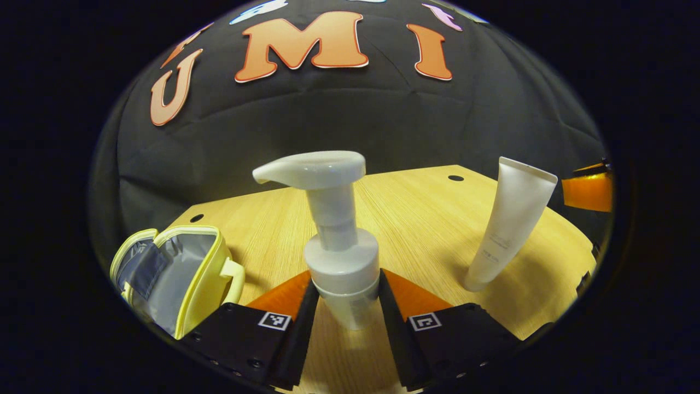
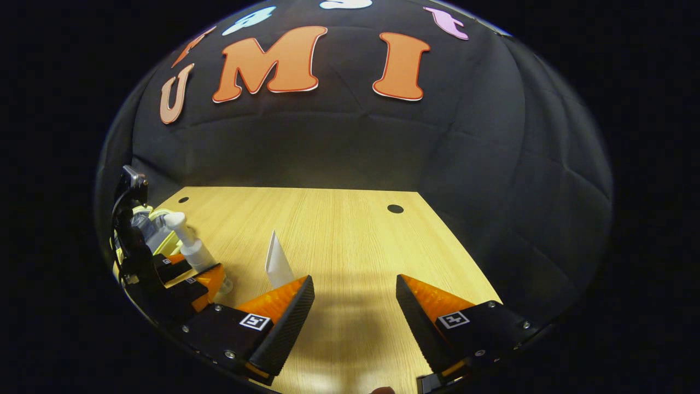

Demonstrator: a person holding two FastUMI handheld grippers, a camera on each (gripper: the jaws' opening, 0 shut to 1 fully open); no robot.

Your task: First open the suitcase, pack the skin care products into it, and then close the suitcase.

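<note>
On the wooden table [image 1: 415, 219], left gripper [image 1: 345, 306] pinches pump bottle [image 1: 339, 241] for packing into open suitcase [image 1: 175, 273]; right gripper [image 2: 354, 306] spread, idle; tube [image 1: 511, 221] waits.

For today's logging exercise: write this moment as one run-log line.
left gripper: shut on pump bottle | right gripper: open, over table | tube: upright | case: open
</note>
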